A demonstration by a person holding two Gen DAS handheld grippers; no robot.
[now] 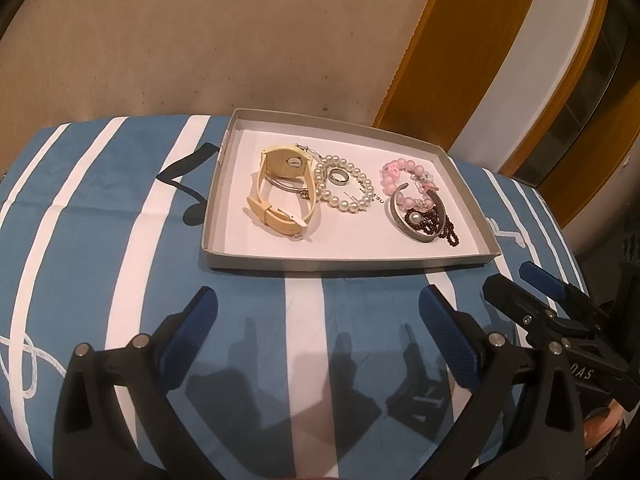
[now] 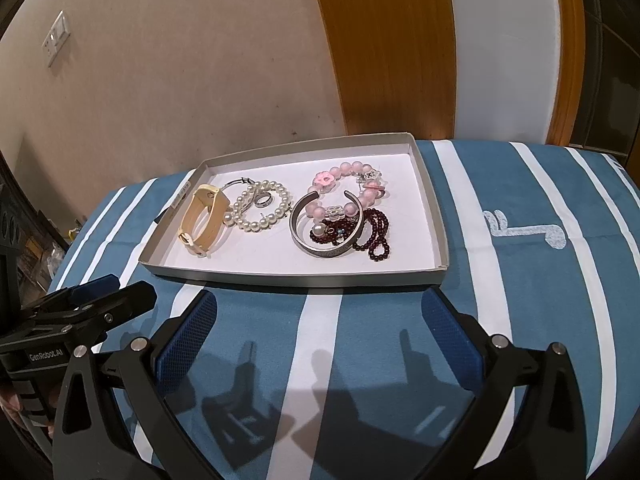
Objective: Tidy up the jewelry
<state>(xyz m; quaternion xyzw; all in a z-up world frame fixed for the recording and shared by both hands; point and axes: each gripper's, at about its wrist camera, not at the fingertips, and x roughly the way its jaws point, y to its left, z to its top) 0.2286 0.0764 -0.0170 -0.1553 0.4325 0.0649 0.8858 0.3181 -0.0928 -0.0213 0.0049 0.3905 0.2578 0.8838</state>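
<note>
The left claw (image 1: pixel 316 304) is held wide apart and empty above the surface (image 1: pixel 100 208), its blue-padded fingers (image 1: pixel 192 336) spread over a white stripe of the blue-and-white striped cloth (image 1: pixel 348 320) just short of the near rim of the tray (image 1: pixel 344 262). The right claw (image 2: pixel 320 308) is likewise seen spread wide with nothing between its fingers (image 2: pixel 448 336), poised just before the same near rim, and each claw is caught at the edge of the other's view, the two being side by side. Their shadows are cast on the cloth below. A shallow grey cardboard tray with a white floor is laid on the cloth, and all the jewelry is gathered in it. At its left end a cream watch (image 1: pixel 280 192) is set on its side, with a thin silver bangle (image 1: pixel 280 184) partly hidden behind it. Just beside the watch a pearl bracelet (image 1: pixel 344 188) is laid flat, and a small silver ring (image 1: pixel 339 178) is enclosed by its loop. Toward the right end a pink bead bracelet (image 1: pixel 404 180) with flower charms is overlapped by an open silver cuff (image 1: pixel 416 232), and a dark red bead strand (image 1: pixel 440 228) with a single pearl is tangled inside and across the cuff. A black musical note (image 1: pixel 188 184) is printed on the cloth left of the tray, and a white one (image 2: pixel 528 230) on its right.
</note>
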